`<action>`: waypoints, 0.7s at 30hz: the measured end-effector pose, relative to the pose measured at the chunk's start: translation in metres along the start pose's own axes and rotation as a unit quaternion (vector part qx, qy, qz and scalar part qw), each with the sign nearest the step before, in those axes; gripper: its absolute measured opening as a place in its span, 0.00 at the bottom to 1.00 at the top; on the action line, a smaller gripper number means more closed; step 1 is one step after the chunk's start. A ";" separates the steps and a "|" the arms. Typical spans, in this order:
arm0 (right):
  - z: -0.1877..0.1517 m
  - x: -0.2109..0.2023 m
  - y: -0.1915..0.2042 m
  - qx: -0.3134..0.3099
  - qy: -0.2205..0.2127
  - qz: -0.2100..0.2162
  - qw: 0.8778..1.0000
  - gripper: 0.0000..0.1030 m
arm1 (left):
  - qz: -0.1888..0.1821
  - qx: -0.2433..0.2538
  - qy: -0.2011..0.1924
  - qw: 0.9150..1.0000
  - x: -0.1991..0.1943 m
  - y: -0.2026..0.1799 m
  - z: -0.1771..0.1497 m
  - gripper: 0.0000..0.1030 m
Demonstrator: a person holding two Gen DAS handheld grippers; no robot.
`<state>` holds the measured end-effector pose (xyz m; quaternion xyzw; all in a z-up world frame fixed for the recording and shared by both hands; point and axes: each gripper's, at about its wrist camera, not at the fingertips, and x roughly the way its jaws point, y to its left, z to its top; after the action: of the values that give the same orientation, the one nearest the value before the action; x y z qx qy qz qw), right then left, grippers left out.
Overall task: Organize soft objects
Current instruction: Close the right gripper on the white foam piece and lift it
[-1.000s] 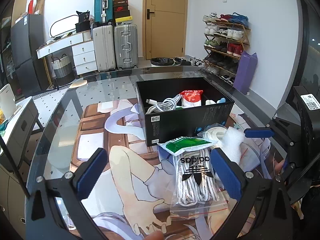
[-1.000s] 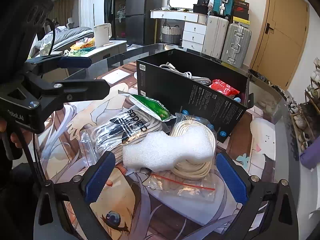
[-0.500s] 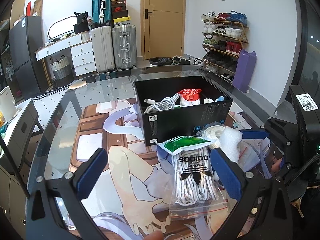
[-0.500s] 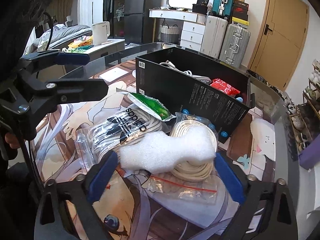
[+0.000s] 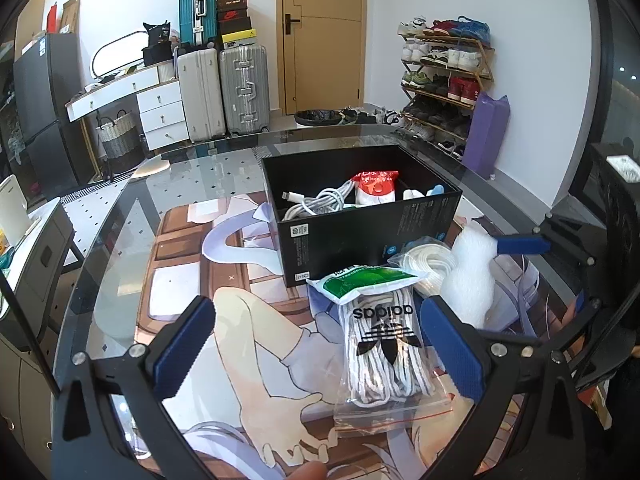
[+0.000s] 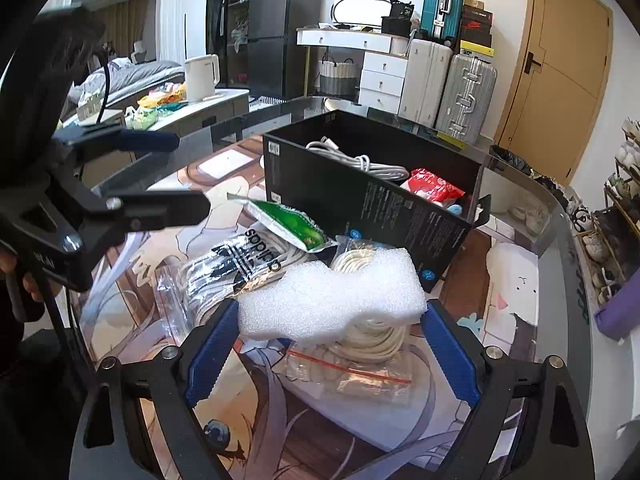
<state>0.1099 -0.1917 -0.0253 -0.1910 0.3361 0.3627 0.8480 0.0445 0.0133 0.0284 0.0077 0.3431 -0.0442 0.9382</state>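
Observation:
A white foam piece [image 6: 332, 300] lies on a bagged coil of white cord [image 6: 372, 336]; it also shows in the left wrist view [image 5: 472, 276]. My right gripper [image 6: 332, 356] is open, with its fingers on either side of the foam. Beside it lie a clear bag of adidas laces [image 5: 384, 348] and a green packet [image 5: 368, 280]. A black box [image 5: 360, 232] behind them holds a white cable, a red packet and small items. My left gripper [image 5: 320, 344] is open and empty, above the mat in front of the laces bag.
The things lie on a printed mat [image 5: 192, 280] on a round glass table [image 5: 120, 216]. The right gripper's body [image 5: 580, 264] stands at the right in the left wrist view. Suitcases, drawers and a shoe rack stand beyond the table.
My right gripper has moved forward and its fingers now flank the foam piece, which sits lifted and closer to the camera. My left gripper has hardly moved.

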 end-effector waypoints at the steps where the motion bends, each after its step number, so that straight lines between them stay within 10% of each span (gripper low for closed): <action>1: 0.000 -0.002 -0.002 0.004 -0.003 0.004 1.000 0.89 | -0.001 0.002 0.002 1.000 0.000 -0.001 -0.001 1.00; 21: 0.003 -0.035 -0.030 0.066 -0.057 0.036 0.996 0.88 | -0.030 0.036 0.038 0.998 0.018 -0.029 -0.014 1.00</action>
<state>0.1157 -0.2270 0.0035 -0.1017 0.3167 0.3807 0.8628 0.0470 -0.0166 0.0065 0.0330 0.3765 -0.0847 0.9219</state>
